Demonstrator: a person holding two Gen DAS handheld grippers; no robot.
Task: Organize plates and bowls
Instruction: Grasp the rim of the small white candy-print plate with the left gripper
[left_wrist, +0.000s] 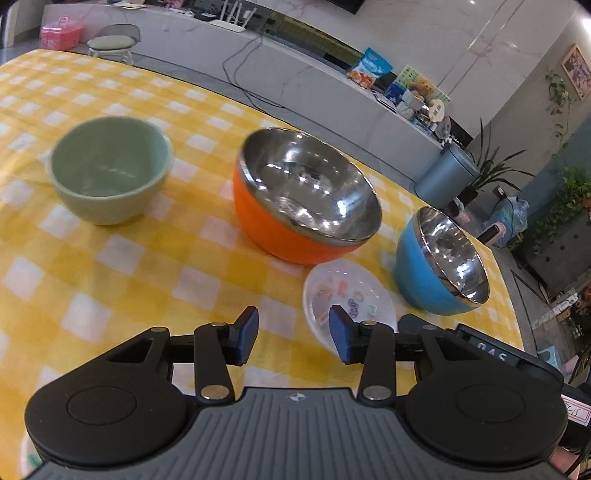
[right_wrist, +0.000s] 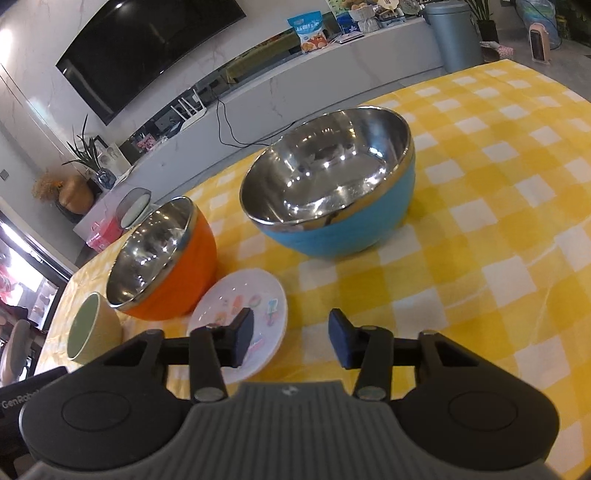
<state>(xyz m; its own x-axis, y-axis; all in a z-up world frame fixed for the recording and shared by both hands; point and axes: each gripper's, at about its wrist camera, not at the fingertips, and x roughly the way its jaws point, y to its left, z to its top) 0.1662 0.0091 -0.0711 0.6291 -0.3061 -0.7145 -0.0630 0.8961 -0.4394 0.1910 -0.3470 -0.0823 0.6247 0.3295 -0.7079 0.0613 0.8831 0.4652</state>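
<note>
I have both grippers hanging over the table with the yellow-and-white checked cloth (left_wrist: 110, 266), each angled down toward the dishes. My left gripper (left_wrist: 293, 334) has its blue pads apart with nothing between them; only bare cloth shows through the gap, and the right-hand pad overlaps the near edge of the small white plate (left_wrist: 347, 299) in the picture, though I cannot tell whether it touches. My right gripper (right_wrist: 291, 338) is likewise spread and holding nothing, its left-hand pad sitting in front of that same plate, which carries small coloured pictures on its face. From the left wrist view the dishes run in a row: the pale green ceramic bowl (left_wrist: 110, 170) at far left, standing apart from the rest, then the orange bowl with a steel lining (left_wrist: 306, 195) in the middle, then the blue steel-lined bowl (left_wrist: 439, 266) at right. The white plate lies flat on the cloth just in front of the gap between the orange and blue bowls. All three bowls stand upright and separate, none nested in another. Beyond the table I can see a long white counter (left_wrist: 295, 85) with snack packets on it.
</note>
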